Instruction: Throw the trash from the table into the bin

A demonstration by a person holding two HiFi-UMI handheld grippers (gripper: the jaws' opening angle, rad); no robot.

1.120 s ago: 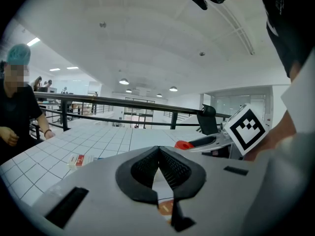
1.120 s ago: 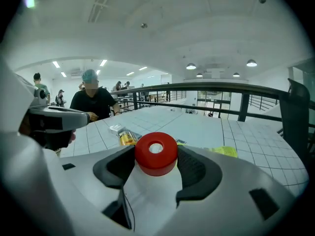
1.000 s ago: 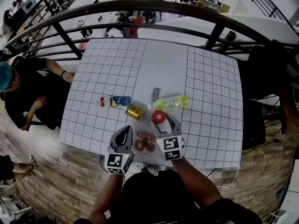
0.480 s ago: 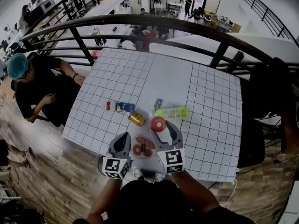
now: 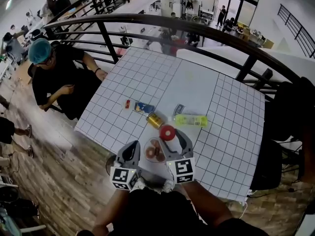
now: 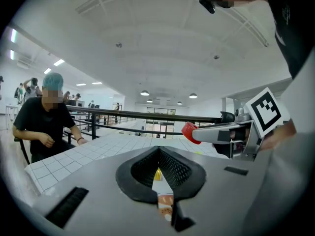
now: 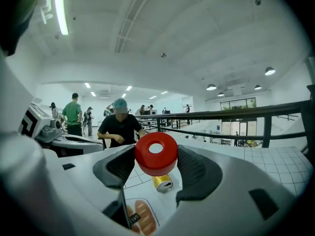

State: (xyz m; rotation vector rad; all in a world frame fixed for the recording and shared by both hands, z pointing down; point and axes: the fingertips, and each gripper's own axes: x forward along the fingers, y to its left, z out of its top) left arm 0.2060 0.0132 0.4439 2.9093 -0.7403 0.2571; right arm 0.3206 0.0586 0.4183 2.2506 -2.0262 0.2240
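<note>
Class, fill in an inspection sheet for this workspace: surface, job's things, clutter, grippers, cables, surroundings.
Surface: gridded table.
Job's things: can, blue packet, yellow packet, clear wrapper and small red item lie on it.
Clutter: nothing seen.
Grippers: left gripper, jaws shut on snack packet; right gripper, jaws gripping red cap.
Cables: nothing seen.
Surroundings: railing, seated person, wood floor.

One gold can point(image 5: 155, 120), one red cap point(image 5: 167, 132), one gridded table point(image 5: 231, 112).
</note>
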